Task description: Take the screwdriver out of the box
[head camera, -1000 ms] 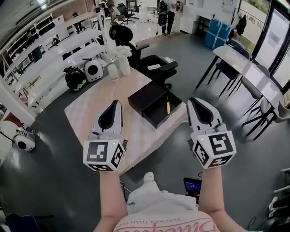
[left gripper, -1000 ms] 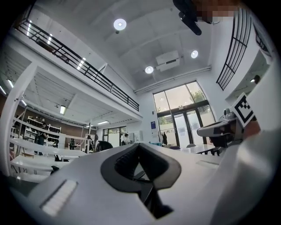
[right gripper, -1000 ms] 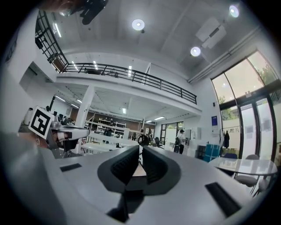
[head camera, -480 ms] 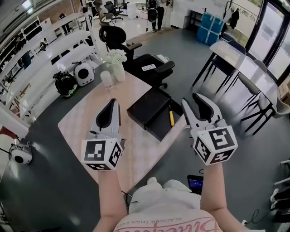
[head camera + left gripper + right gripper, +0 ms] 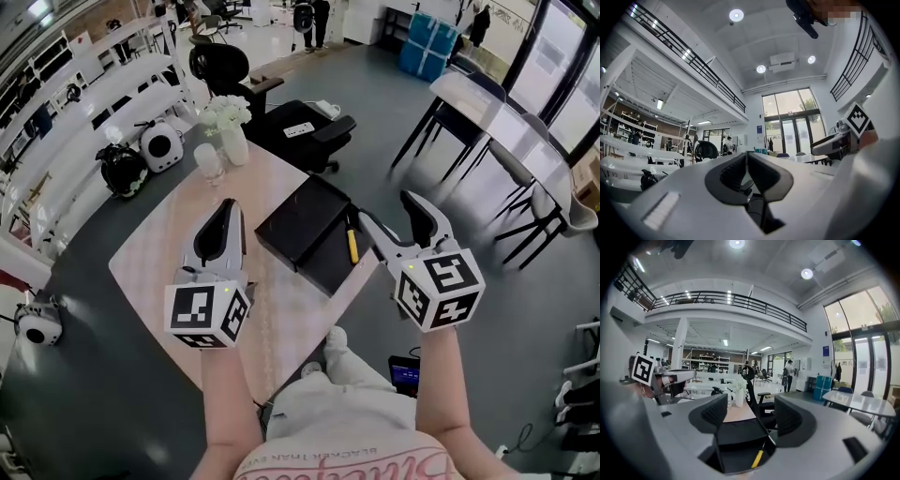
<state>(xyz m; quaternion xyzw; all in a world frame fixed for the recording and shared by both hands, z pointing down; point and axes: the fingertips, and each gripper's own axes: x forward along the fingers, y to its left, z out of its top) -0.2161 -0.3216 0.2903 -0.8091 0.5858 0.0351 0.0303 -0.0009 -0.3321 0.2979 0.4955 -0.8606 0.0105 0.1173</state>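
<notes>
A black box (image 5: 302, 223) lies near the right edge of the pink table (image 5: 159, 262), with its open tray (image 5: 330, 261) toward me. In the tray lies a screwdriver (image 5: 352, 246) with a yellow handle. My right gripper (image 5: 386, 208) hovers just right of the box; its jaws are opening wide, with nothing between them. In the right gripper view the box (image 5: 736, 433) and the screwdriver (image 5: 757, 458) show ahead through the gap of the right gripper (image 5: 750, 414). My left gripper (image 5: 230, 206) is shut and empty over the table, left of the box, and its jaws meet in the left gripper view (image 5: 746, 156).
A white vase of flowers (image 5: 232, 139) and a glass (image 5: 210, 161) stand at the table's far end. A black office chair (image 5: 305, 127) is behind the table. A white table with chairs (image 5: 497, 122) stands at the right, shelves at the left.
Both grippers have moved forward toward the box. The right gripper's jaws went from shut to wide open. The left gripper stayed shut.
</notes>
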